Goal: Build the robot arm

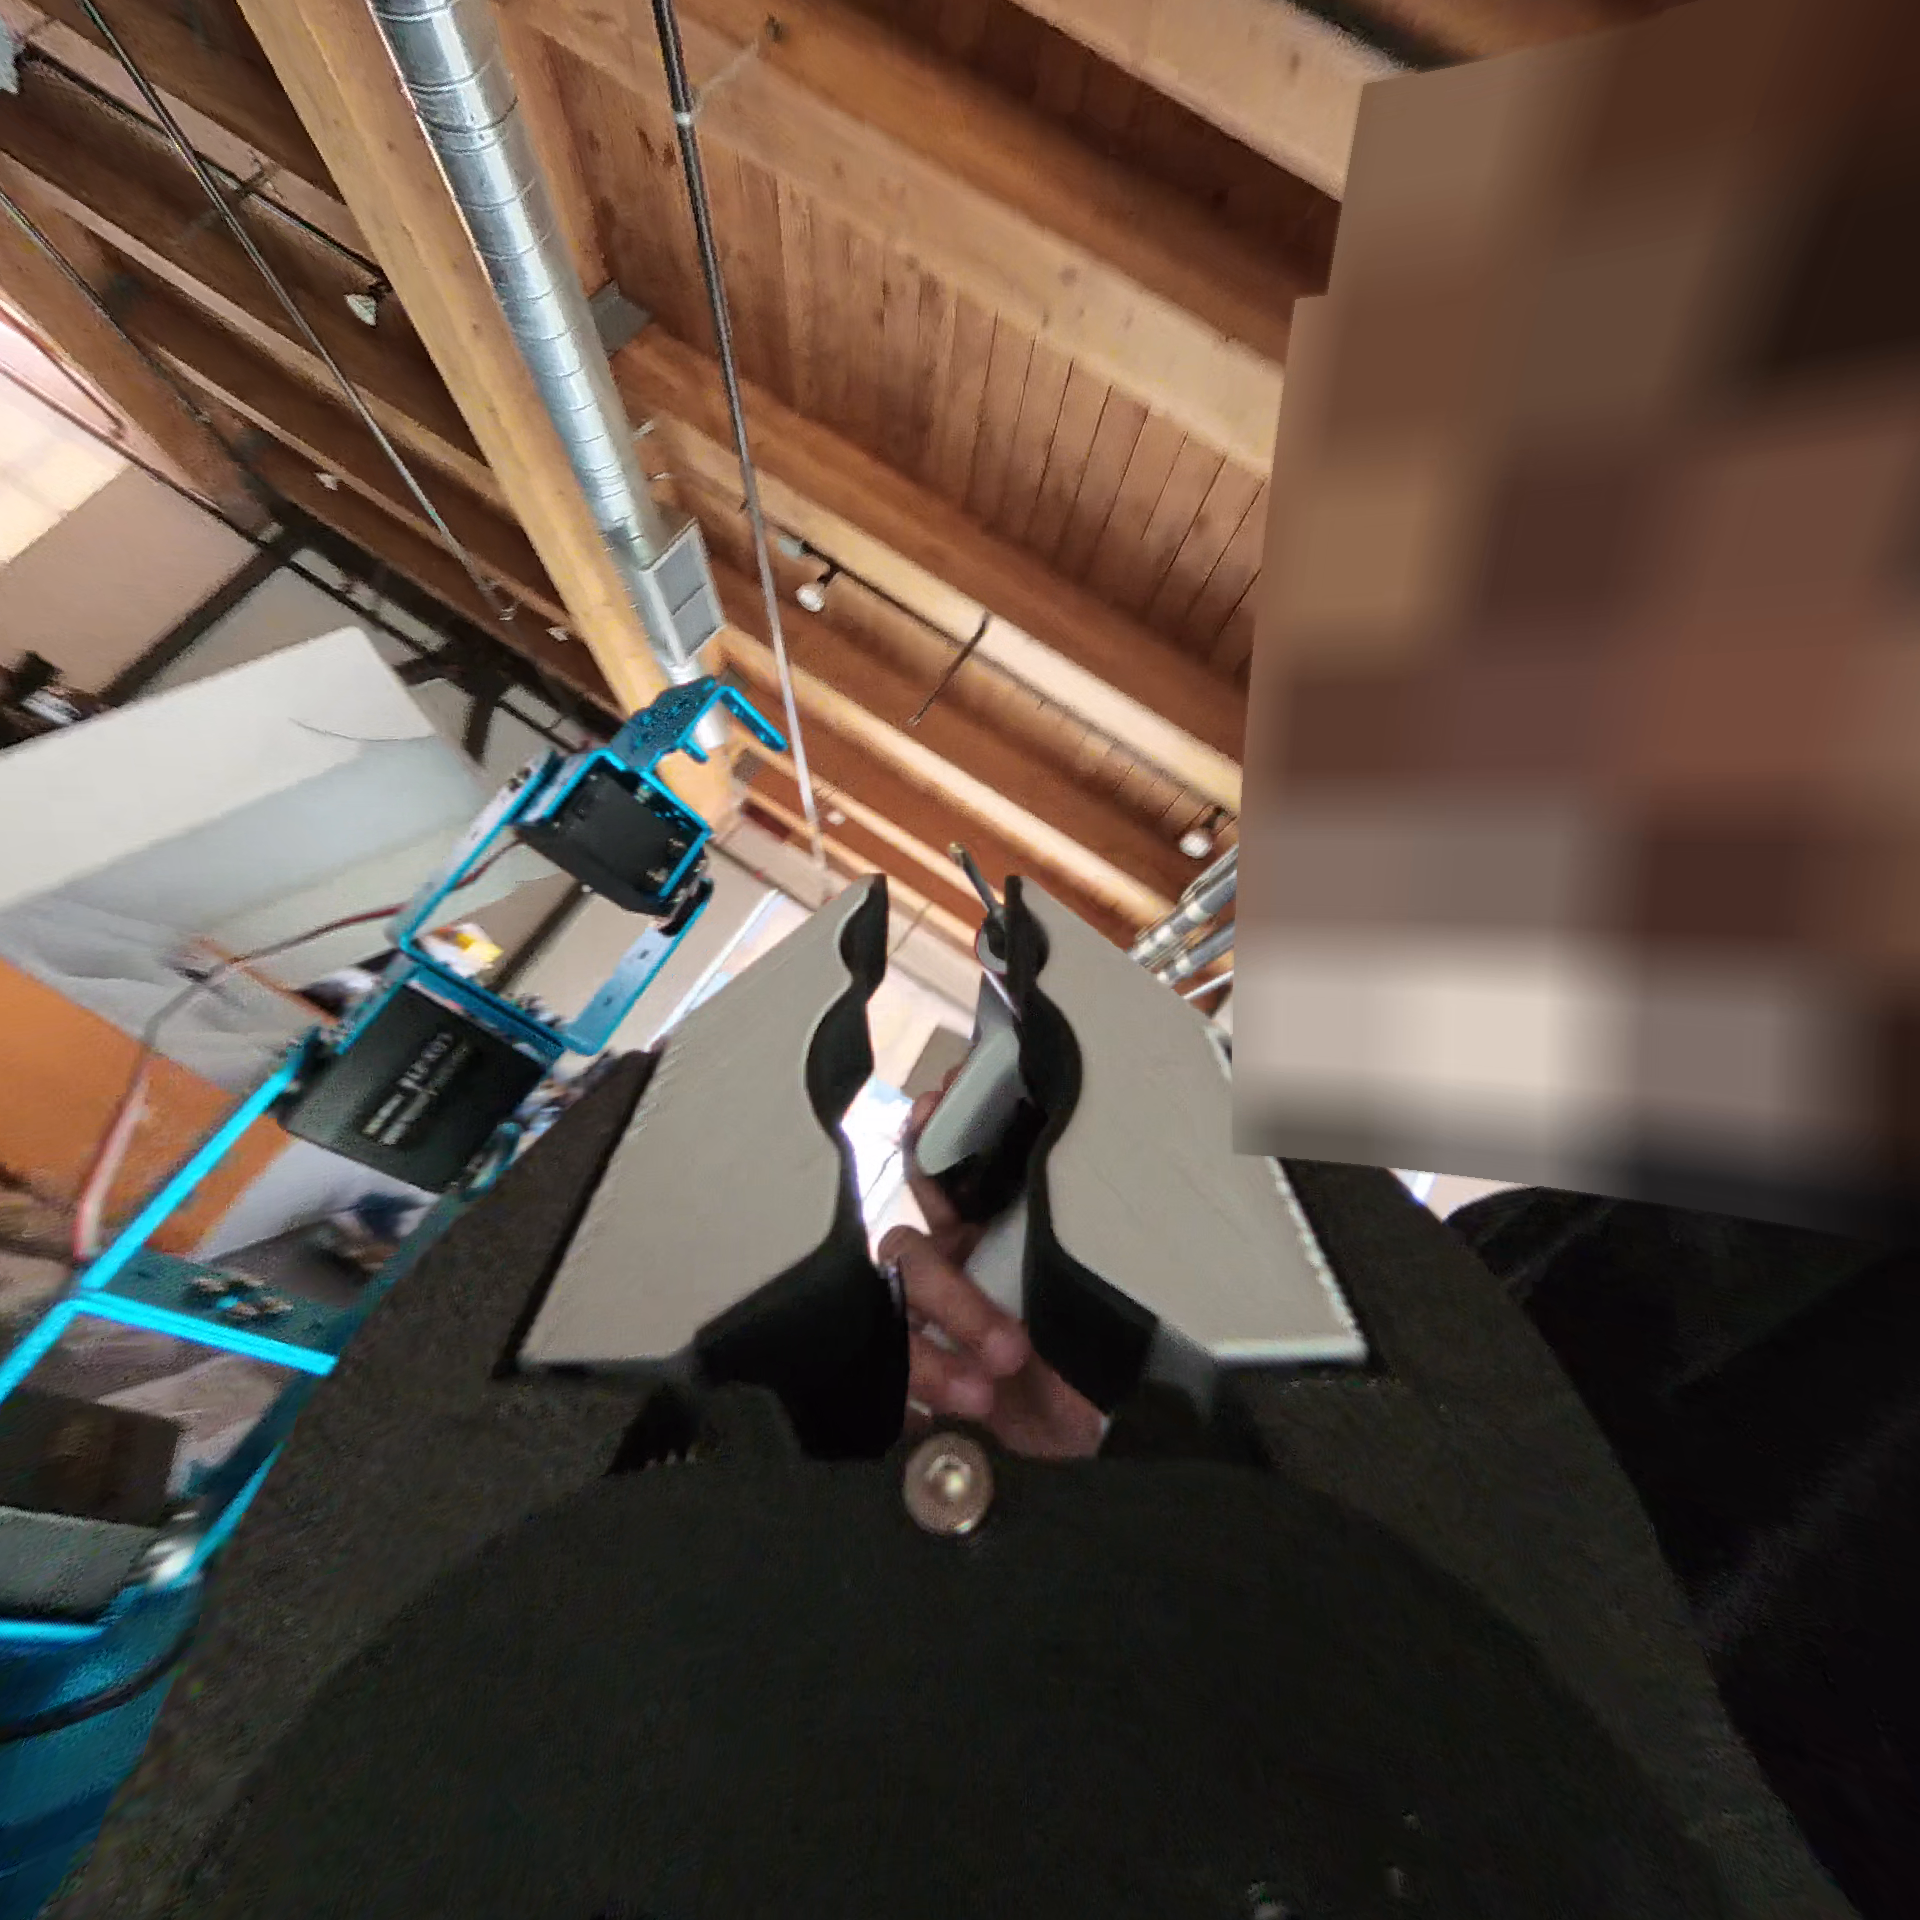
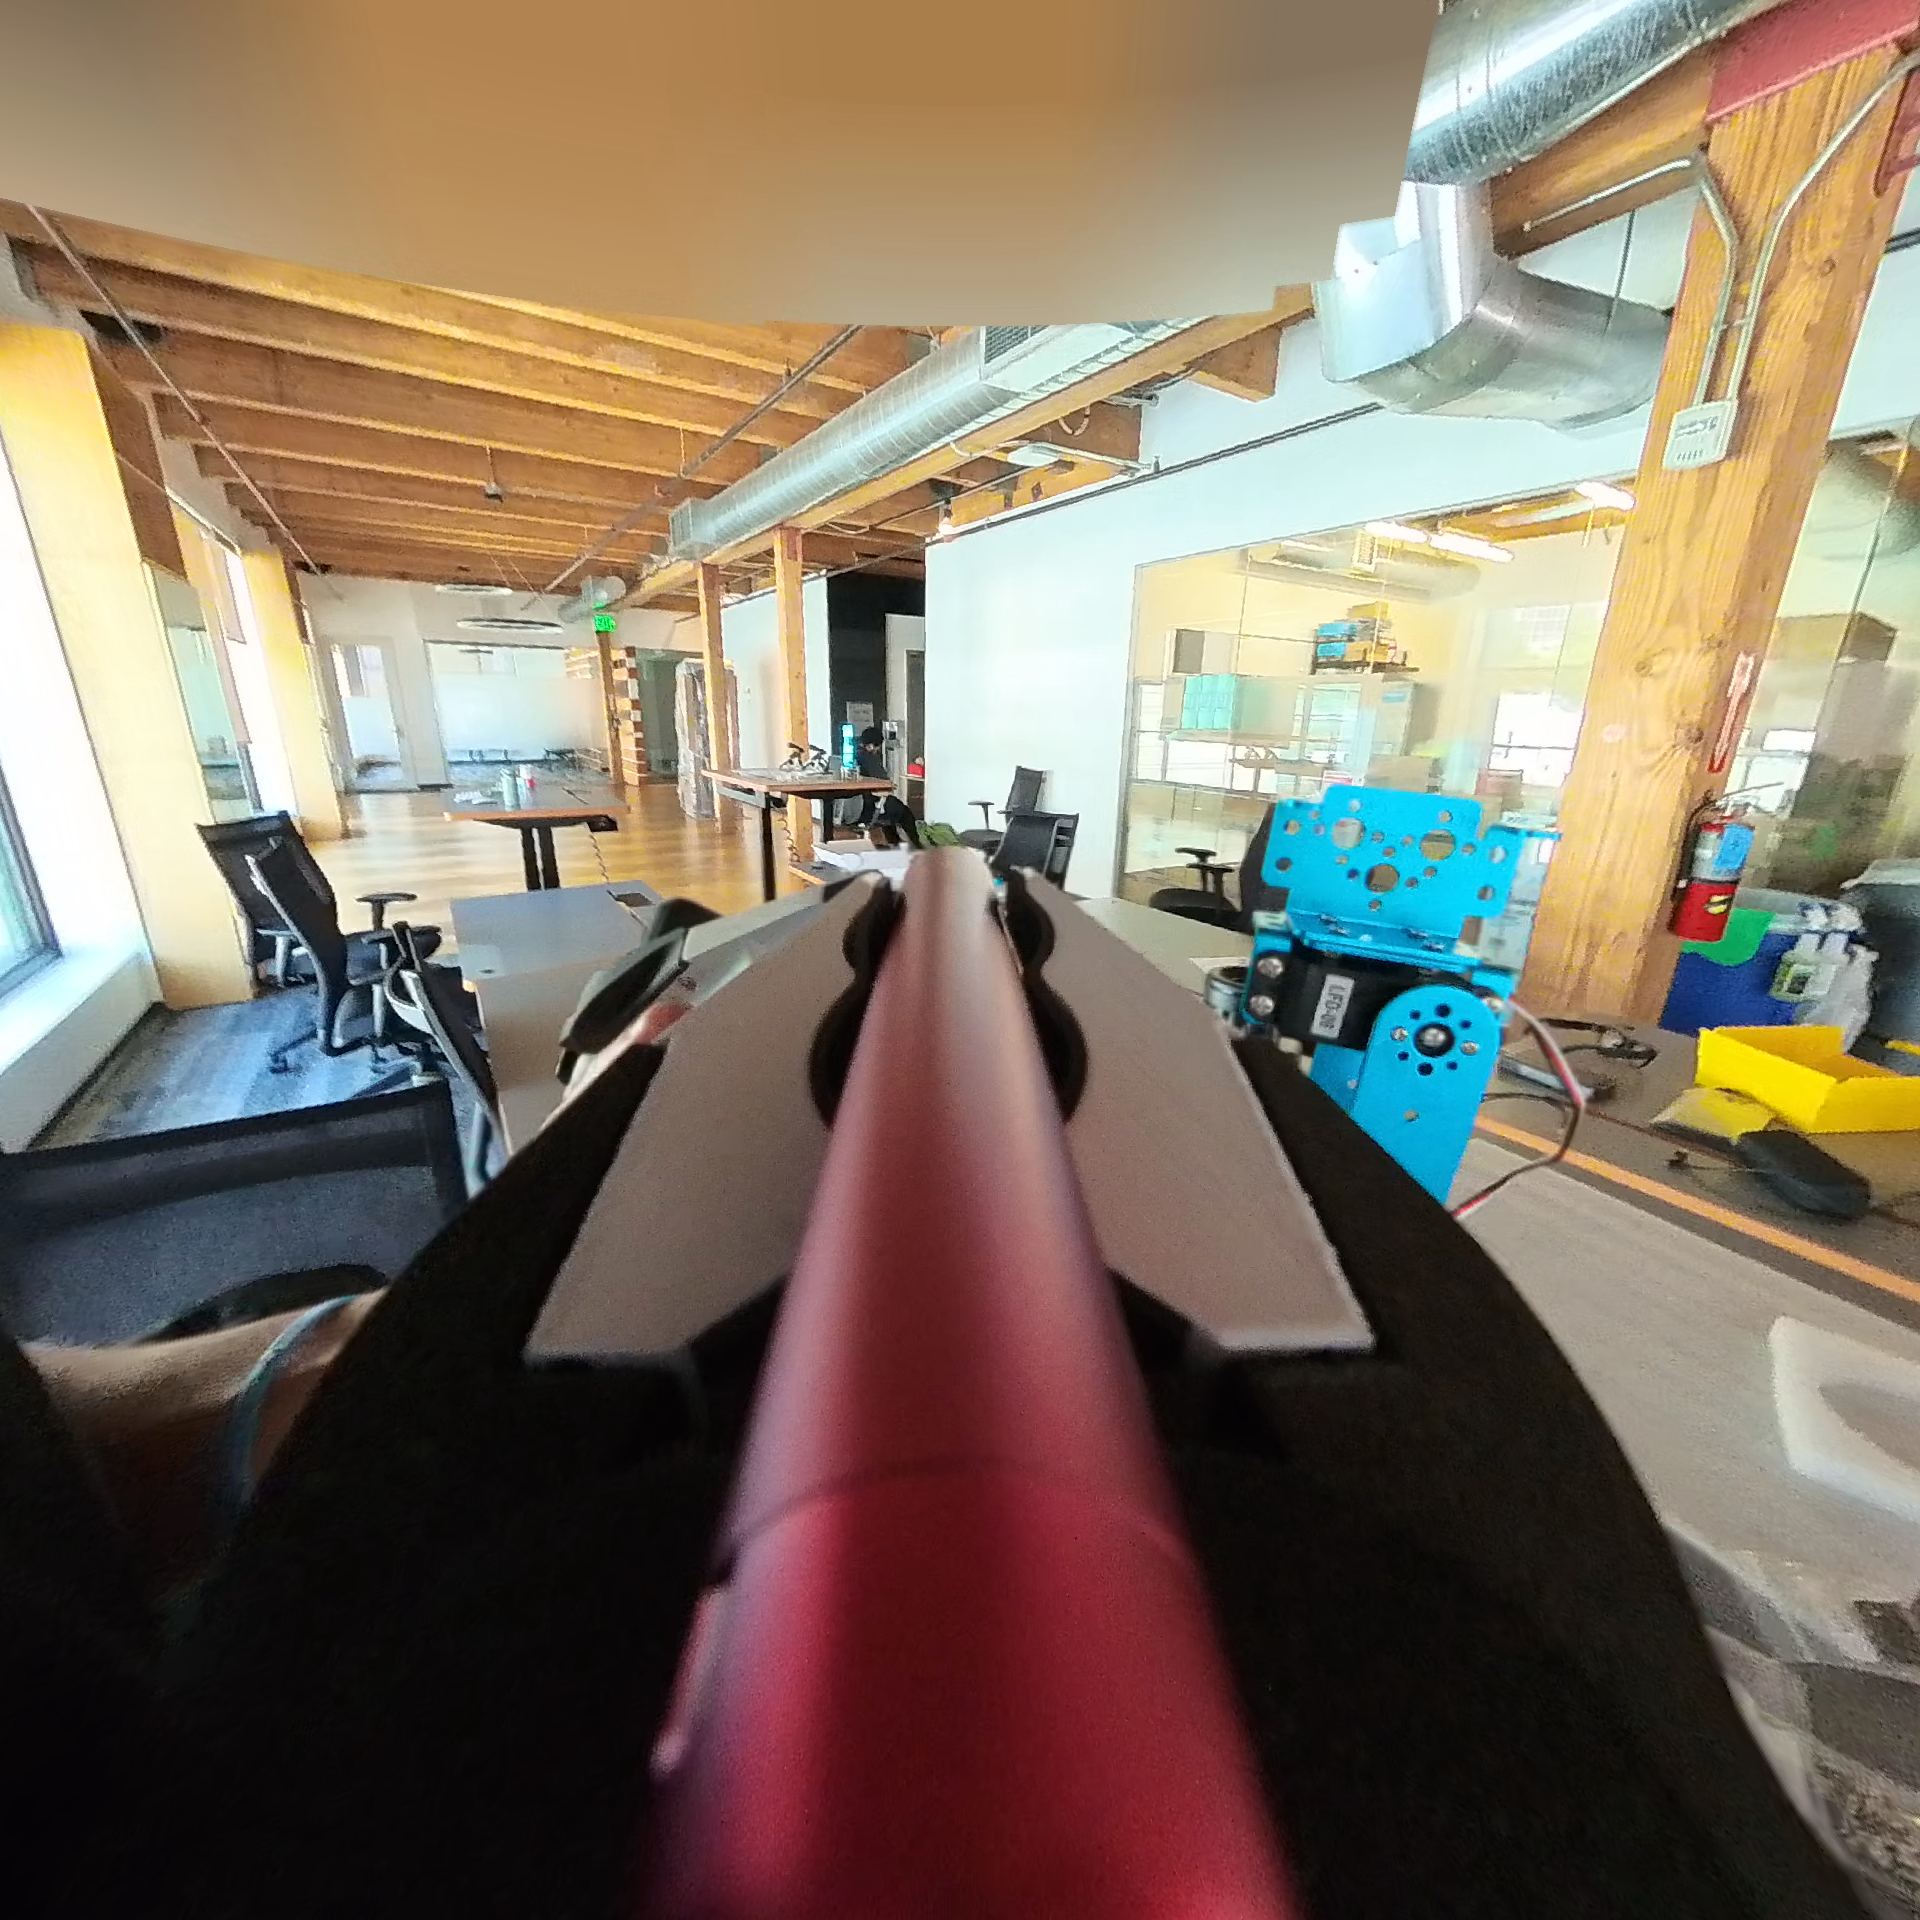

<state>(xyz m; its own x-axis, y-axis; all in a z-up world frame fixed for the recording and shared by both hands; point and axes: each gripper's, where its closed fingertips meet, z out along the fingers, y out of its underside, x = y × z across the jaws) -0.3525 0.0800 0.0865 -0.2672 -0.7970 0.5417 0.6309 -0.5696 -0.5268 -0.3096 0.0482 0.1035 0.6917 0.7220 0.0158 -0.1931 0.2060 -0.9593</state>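
Observation:
My left gripper (image 1: 945, 888) points up at the wooden ceiling, its jaws a little apart with nothing between them. Behind its right finger a person's hand (image 1: 966, 1340) holds a grey-white handle (image 1: 987, 1081) with a thin metal tip (image 1: 971, 862). My right gripper (image 2: 945, 873) is shut on a long red cylindrical tool (image 2: 935, 1351) that runs forward between the fingers and past their tips. A blue metal robot arm with black servos stands on the table to the right of the right gripper (image 2: 1371, 935). It also shows left of the left gripper (image 1: 613, 821).
A grey table (image 2: 1662, 1351) holds a yellow tray (image 2: 1808, 1070) and a black case (image 2: 1803, 1174). A wooden post (image 2: 1704, 623) with a fire extinguisher (image 2: 1704, 873) stands at the right. Black office chairs (image 2: 312, 935) are on the left. A silver duct (image 1: 520, 260) runs overhead. About 6 cm separates my left fingertips from my right.

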